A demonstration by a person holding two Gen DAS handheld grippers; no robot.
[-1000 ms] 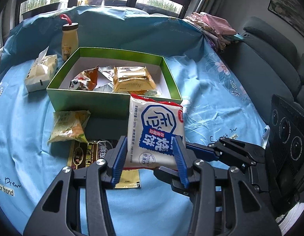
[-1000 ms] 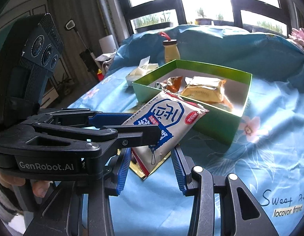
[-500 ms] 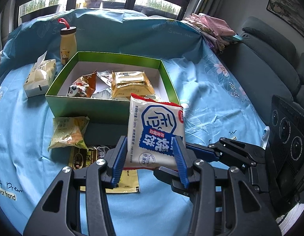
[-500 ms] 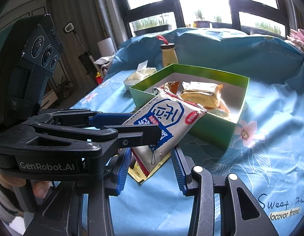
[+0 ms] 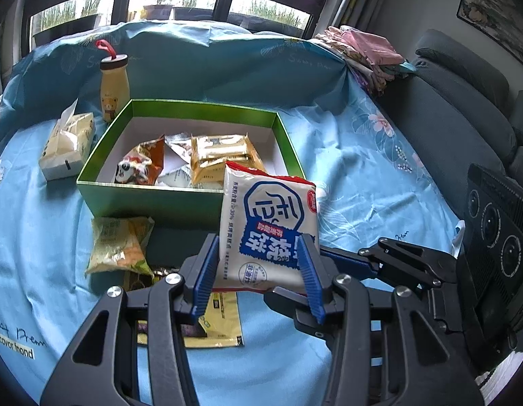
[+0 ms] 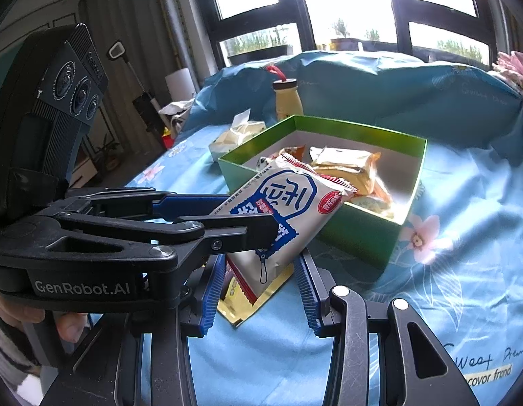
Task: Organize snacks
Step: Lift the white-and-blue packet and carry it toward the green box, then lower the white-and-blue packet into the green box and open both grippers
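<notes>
left gripper (image 5: 258, 270): angled down, blue pads clamped on a white packet's sides
right gripper (image 6: 261, 291): angled down, jaws parted, nothing pinched
hand (image 6: 21, 314): wraps left handle

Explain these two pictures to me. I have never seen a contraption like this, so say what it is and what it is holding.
There is no robot here. A person holds two hand-held clamps, each with two blue-padded fingers and a small wide-angle camera that looks along those fingers. One picture comes from the left gripper, the other from the right gripper, so each also shows the other clamp from the side.

A blue flowered cloth carries an open green cardboard box with a few snack packets inside. In front of the box lie a crinkled green-yellow packet and a flat yellow sachet. Beside it stand a yellow drink bottle and a tissue pack.

The left gripper clamps a white-and-blue snack packet in the air. Its lower end sits between the right fingers too, but I cannot tell if they press it.
</notes>
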